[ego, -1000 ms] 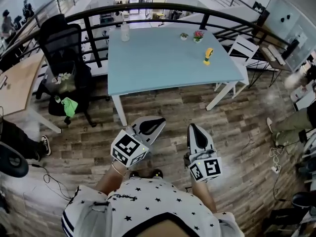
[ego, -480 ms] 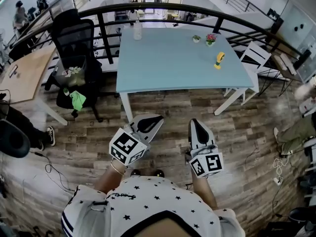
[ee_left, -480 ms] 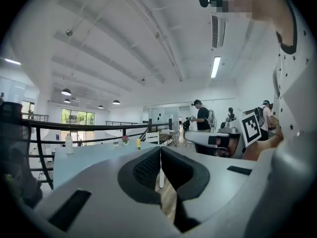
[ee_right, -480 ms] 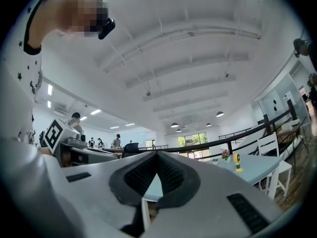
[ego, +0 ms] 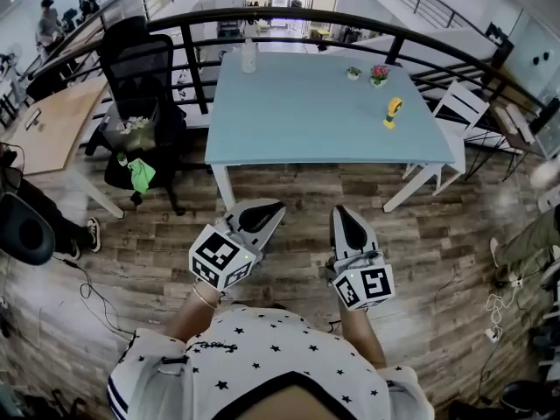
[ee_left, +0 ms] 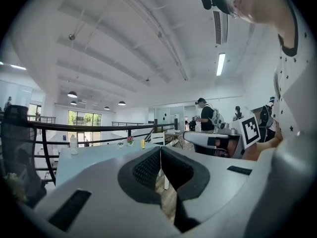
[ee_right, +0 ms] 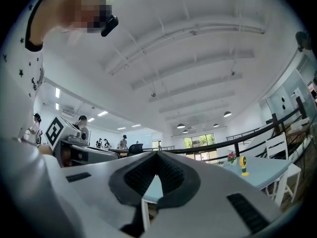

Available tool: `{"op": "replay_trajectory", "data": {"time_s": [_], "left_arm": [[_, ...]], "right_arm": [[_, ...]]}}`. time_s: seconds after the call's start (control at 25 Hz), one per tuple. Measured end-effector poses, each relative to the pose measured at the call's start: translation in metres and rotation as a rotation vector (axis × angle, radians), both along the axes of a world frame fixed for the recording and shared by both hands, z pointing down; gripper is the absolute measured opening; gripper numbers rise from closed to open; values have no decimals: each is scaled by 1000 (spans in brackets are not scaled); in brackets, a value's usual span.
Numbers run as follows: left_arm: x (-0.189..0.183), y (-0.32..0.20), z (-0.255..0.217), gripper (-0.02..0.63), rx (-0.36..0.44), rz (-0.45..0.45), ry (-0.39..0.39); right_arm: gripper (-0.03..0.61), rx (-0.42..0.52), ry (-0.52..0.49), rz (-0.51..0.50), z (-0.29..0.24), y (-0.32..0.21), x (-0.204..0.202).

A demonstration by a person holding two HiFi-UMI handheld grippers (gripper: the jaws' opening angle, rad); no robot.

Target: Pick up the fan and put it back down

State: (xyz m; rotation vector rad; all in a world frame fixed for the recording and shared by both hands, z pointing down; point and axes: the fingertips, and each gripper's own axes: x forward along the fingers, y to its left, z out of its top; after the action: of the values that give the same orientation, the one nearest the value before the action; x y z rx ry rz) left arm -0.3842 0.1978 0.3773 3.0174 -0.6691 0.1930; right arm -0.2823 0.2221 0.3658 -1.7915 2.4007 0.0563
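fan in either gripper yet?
No, the fan stands on the table, ahead of the left gripper and right gripper, both shut, empty.

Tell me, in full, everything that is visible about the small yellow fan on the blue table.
The fan is a small desk fan, mostly yellow with some green, and it looks like plastic. In the right gripper view it shows a round head on a short stem over a small base. It stands upright on the light blue table, close to the table's right edge, a little nearer than the potted pink flowers. Only the table touches it. It is too small to tell whether the blades turn.
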Motion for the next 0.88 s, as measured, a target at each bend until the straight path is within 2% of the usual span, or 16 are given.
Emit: {"op": "replay_trajectory", "data": {"time_s": [0.28,0.48,0.68,0.88], "left_arm": [[13,7,7,29,-22,-37,-14],[24,3,10,29,-30,-28,-41],[54,-9,20,29,-27,32,-65],[107,-32,26,29,-19,124,-48]], "right_arm": [[18,-23,-13,-34,11,-1,19],[49,-45,-28,-30,17,-3,31],[67,-61,-50,27,29,-3,60],[75,-85,-50,105,36,-15,105]]}}
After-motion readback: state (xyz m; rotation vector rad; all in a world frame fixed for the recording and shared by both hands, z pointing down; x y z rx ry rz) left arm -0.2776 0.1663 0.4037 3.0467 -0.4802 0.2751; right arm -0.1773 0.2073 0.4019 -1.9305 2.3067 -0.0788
